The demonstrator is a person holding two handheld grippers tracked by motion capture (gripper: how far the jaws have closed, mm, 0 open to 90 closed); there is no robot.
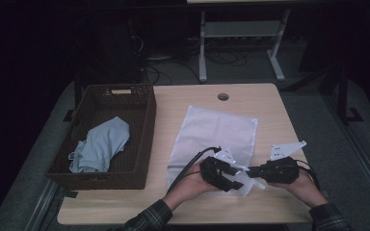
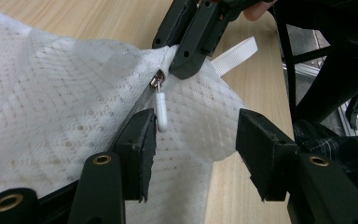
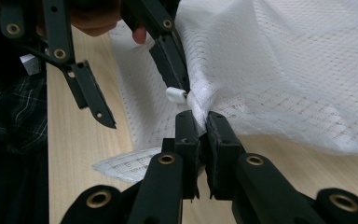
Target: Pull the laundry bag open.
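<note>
A white mesh bag lies flat on the wooden table, its near corner lifted. My right gripper is shut on that corner's fabric, right by the zipper end. The small white zipper pull hangs just below the right gripper. My left gripper stands open around the pull, which hangs close to one pad while the other pad stays well apart. In the high view the left gripper and right gripper meet tip to tip at the bag's near corner.
A dark wicker basket stands on the table's left side with a light blue cloth inside. A white strap sticks out from the bag's corner. The table has a round hole near its far edge.
</note>
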